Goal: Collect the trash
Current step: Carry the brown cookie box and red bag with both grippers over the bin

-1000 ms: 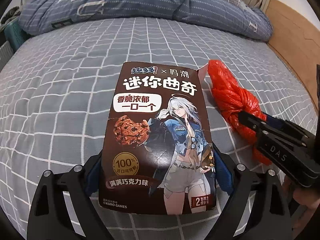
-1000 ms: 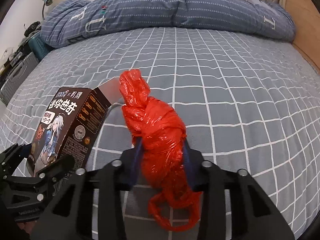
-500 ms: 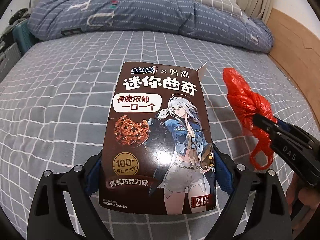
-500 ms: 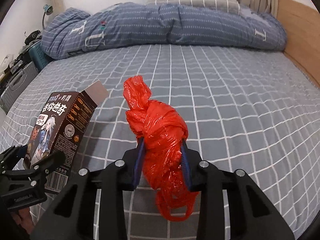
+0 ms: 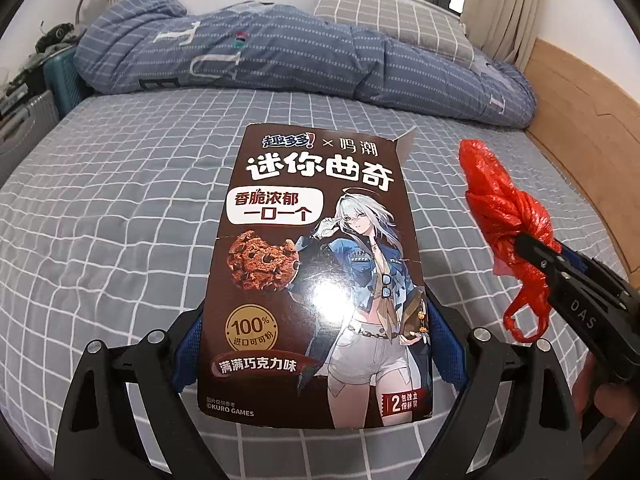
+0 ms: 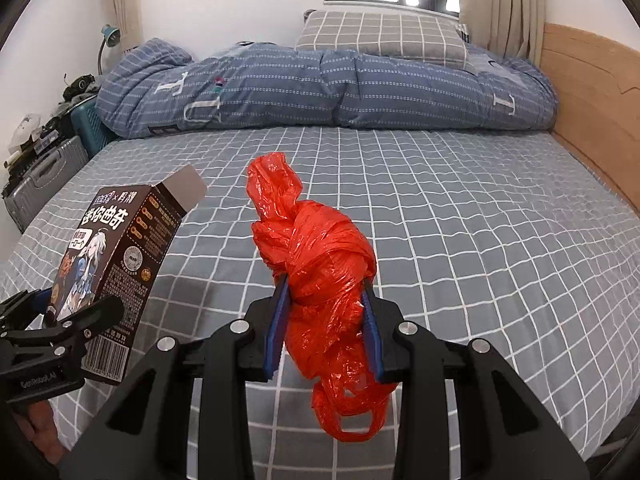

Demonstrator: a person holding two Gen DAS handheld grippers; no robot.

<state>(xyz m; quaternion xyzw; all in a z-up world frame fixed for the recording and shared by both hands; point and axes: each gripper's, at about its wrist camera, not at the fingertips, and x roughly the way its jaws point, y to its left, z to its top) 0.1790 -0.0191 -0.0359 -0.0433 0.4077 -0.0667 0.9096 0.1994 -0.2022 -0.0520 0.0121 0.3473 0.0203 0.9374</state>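
- While both pieces of trash were low over the bed a second ago, they now hang clear above it, with more of the window and wall in view at the top of each frame.
- The cookie box (image 5: 316,276) fills the centre of the left wrist view, its sides pinched between the wide-set pads of the left gripper (image 5: 314,356); its top flap stands open.
- The red plastic bag (image 6: 320,280), knotted into a bundle, sits mid-frame in the right wrist view, squeezed between the narrow-set pads of the right gripper (image 6: 326,332), a loop dangling below.
- Neither item touches the grey checked bedsheet (image 6: 480,240).
- The rolled blue quilt (image 6: 320,88) and pillow (image 6: 380,36) lie across the upper part of the frame, well apart from both.
- Judgement: pick-up looks complete; carrying both to a bin, not in view, is what remains.
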